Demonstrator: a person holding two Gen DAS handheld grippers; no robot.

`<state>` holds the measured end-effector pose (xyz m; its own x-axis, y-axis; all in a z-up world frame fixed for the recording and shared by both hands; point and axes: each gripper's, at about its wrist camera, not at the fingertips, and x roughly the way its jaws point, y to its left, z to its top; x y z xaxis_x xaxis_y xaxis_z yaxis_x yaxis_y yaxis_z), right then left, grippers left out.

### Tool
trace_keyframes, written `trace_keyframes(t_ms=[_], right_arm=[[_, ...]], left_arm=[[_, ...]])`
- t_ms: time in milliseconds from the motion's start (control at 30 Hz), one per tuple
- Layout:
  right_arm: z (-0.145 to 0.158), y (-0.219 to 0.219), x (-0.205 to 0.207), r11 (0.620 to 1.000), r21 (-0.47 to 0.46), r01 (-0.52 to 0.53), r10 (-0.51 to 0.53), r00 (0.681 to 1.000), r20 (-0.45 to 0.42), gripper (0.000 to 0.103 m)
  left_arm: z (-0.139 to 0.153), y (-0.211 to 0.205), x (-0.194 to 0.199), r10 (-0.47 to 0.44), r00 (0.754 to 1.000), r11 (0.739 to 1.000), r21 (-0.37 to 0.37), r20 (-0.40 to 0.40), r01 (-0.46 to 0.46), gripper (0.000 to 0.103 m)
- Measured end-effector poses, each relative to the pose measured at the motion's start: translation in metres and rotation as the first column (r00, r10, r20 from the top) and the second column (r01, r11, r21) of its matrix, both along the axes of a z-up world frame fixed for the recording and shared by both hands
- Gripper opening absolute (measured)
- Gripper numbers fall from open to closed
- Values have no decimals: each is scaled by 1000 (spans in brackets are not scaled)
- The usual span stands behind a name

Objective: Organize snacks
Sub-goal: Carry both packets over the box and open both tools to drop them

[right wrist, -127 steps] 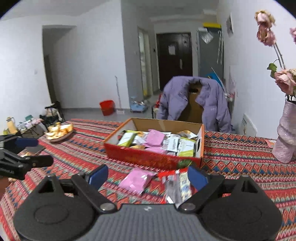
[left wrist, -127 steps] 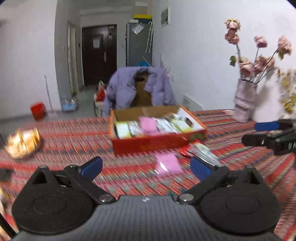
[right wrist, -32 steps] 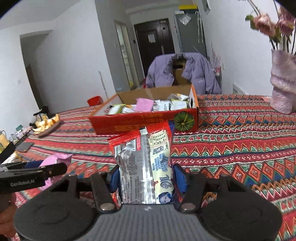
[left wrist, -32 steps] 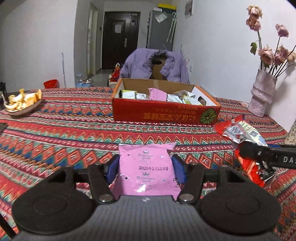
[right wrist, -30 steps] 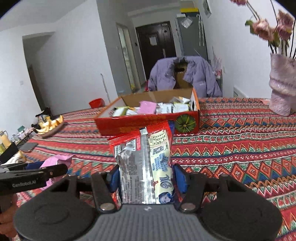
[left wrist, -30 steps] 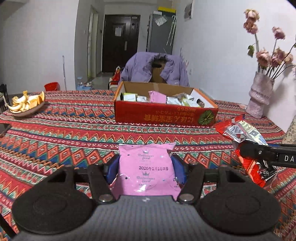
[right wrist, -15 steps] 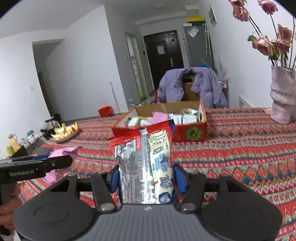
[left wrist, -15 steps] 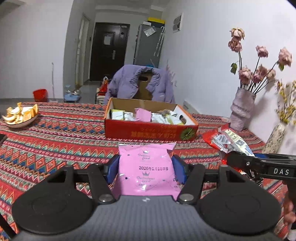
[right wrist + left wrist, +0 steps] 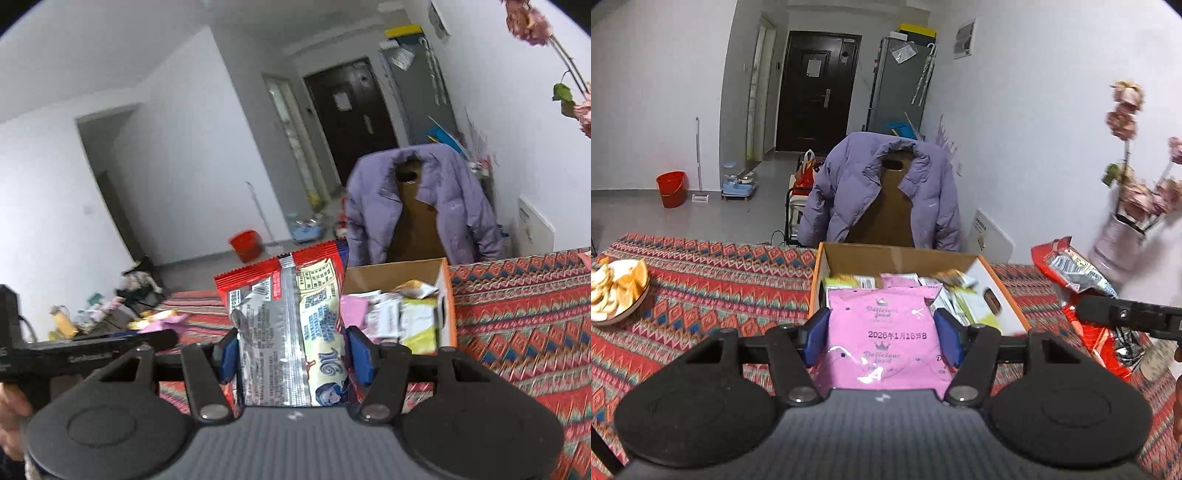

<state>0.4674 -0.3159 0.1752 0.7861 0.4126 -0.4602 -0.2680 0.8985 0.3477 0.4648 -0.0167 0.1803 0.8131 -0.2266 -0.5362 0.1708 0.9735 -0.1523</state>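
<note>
My left gripper (image 9: 882, 338) is shut on a pink snack packet (image 9: 884, 332) that stands upright between its blue pads. It hangs just in front of the open orange cardboard box (image 9: 1004, 295), which holds several snack packets. My right gripper (image 9: 293, 354) is shut on a red and silver snack bag (image 9: 291, 325), raised to the left of the same box (image 9: 445, 295). In the left wrist view that red bag (image 9: 1071, 269) and the right gripper's black finger (image 9: 1126, 317) show at the right edge. The left gripper's dark body (image 9: 85, 350) with its pink packet (image 9: 162, 323) crosses the right wrist view at the left.
A patterned red cloth (image 9: 709, 295) covers the table. A plate of orange peel (image 9: 613, 291) sits at the far left. A vase of dried pink flowers (image 9: 1123, 229) stands at the right by the wall. Behind the box a purple jacket (image 9: 882, 192) hangs over a chair.
Both grippers have risen and moved toward the box, each still holding its packet. The box now looks much nearer and I see down into it.
</note>
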Motion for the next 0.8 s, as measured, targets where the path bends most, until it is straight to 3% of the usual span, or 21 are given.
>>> trace_keyframes(t_ms=[100,267,367,500,800], right_arm=[[-8,2,44,1000,-21,8,-9,999,-36,58],[-30,9,112,998,-51,23,-28,995,-98,58],[-52,15,152,994,-102,36,-50,990,-135,58],[-84,21,203,990,-127,60,-84,977,-198,58],[-138,36,276,984,-165,68,-116,946,-302,58]], left_arm=[[-7,-3,43,-1,999,1000,-10,-41,1,62],[-33,-17,108,21,996,999,45,-82,-17,62],[-50,-25,145,-2,993,999,39,-119,6,62],[-73,-44,192,-18,991,996,90,-132,30,62],[-122,-72,275,63,977,984,179,-206,-26,62]])
